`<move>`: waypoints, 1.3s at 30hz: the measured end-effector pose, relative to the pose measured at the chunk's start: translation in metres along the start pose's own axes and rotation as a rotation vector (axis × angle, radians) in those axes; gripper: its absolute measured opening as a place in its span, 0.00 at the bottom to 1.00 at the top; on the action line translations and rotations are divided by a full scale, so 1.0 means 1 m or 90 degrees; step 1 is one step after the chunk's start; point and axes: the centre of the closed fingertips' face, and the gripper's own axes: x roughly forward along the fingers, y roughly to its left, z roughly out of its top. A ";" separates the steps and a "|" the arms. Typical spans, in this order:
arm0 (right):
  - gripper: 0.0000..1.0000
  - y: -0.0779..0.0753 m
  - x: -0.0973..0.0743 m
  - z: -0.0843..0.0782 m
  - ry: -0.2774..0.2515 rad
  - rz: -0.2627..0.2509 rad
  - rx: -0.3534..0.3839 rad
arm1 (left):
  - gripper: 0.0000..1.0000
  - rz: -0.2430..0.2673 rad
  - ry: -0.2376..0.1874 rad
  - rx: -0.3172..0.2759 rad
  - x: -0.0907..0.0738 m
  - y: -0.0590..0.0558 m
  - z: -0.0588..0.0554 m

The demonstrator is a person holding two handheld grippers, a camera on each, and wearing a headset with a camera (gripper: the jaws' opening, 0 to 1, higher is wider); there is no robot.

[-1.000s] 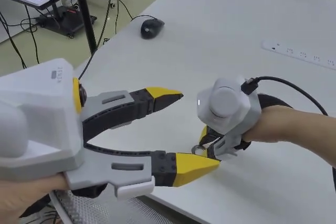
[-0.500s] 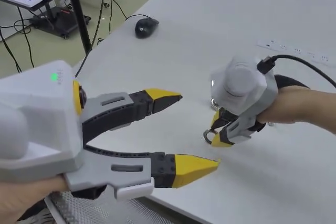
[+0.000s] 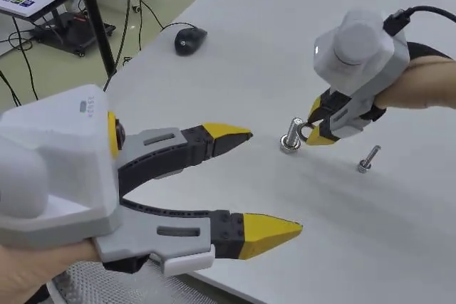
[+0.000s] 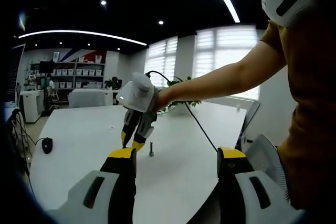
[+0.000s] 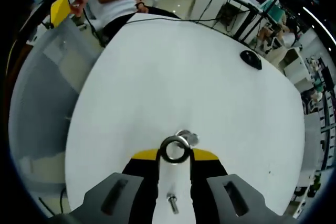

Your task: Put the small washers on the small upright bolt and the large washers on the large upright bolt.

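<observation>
The left gripper (image 3: 274, 180) hung wide open and empty over the table's (image 3: 271, 48) near edge. Right of it stood the large bolt (image 3: 291, 137). The right gripper (image 3: 317, 129) pinched a washer (image 3: 306, 132) just beside the bolt's top, not yet over it. Lowered off-centre, the washer could catch the tip, slip free and roll off, or the gripper could knock the small bolt (image 3: 365, 159).

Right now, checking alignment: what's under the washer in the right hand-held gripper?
The top of the large bolt shows just past the washer in the right gripper view; the washer covers the rest of it there.
</observation>
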 end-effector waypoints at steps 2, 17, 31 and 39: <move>0.21 -0.010 0.003 0.002 0.002 -0.004 -0.001 | 0.62 -0.001 -0.001 -0.001 0.000 0.002 0.000; 0.21 -0.021 0.023 0.012 0.016 0.007 -0.010 | 0.62 0.011 0.005 -0.007 0.000 0.015 -0.004; 0.21 -0.019 0.028 0.006 0.029 0.021 -0.007 | 0.62 0.009 0.007 -0.011 0.004 0.019 -0.006; 0.21 -0.016 0.037 0.004 0.041 0.022 -0.009 | 0.61 0.008 0.013 -0.013 0.004 0.018 -0.009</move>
